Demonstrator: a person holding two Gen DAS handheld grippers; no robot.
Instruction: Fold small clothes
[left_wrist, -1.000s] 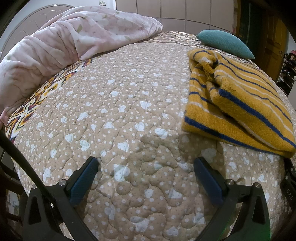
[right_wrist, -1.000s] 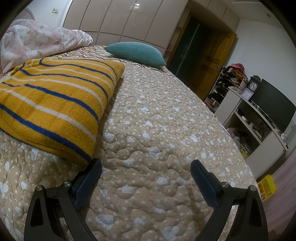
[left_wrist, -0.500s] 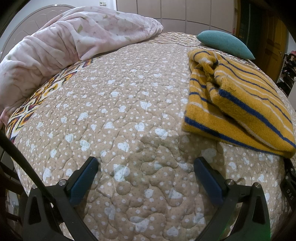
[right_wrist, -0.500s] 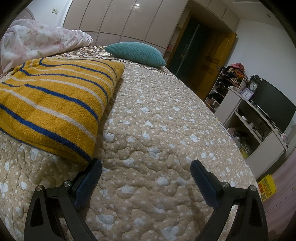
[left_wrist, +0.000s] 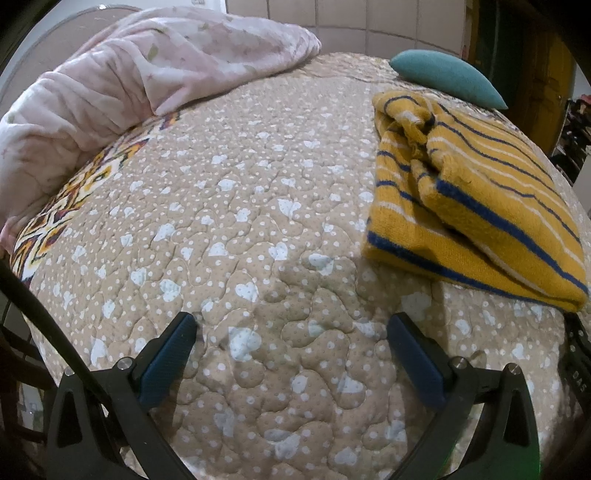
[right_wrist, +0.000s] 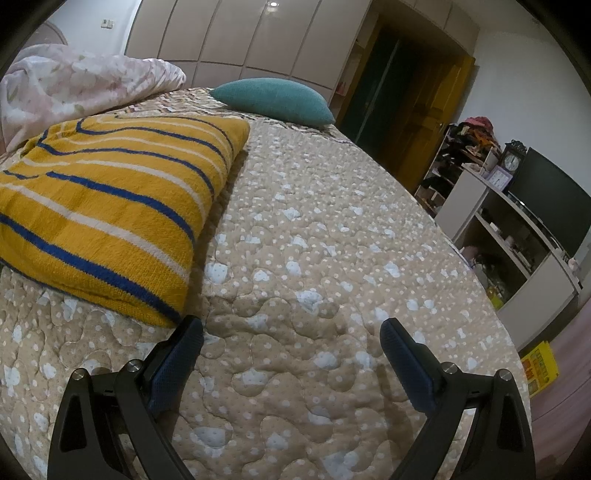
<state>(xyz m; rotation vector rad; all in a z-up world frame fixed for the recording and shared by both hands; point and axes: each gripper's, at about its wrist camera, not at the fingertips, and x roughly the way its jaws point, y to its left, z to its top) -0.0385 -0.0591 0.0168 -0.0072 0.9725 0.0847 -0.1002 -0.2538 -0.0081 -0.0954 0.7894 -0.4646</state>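
A folded yellow garment with blue and white stripes (left_wrist: 476, 206) lies on the beige quilted bed (left_wrist: 258, 229), at the right in the left wrist view and at the left in the right wrist view (right_wrist: 110, 206). My left gripper (left_wrist: 291, 332) is open and empty, low over the quilt, to the left of the garment. My right gripper (right_wrist: 291, 336) is open and empty, low over the quilt, just right of the garment's near corner; its left finger (right_wrist: 177, 354) sits close to that corner.
A pink floral duvet (left_wrist: 140, 81) is bunched at the far left of the bed. A teal pillow (right_wrist: 273, 98) lies at the far end. To the right of the bed stand a shelf unit with a TV (right_wrist: 546, 192), a clock (right_wrist: 513, 158) and a doorway.
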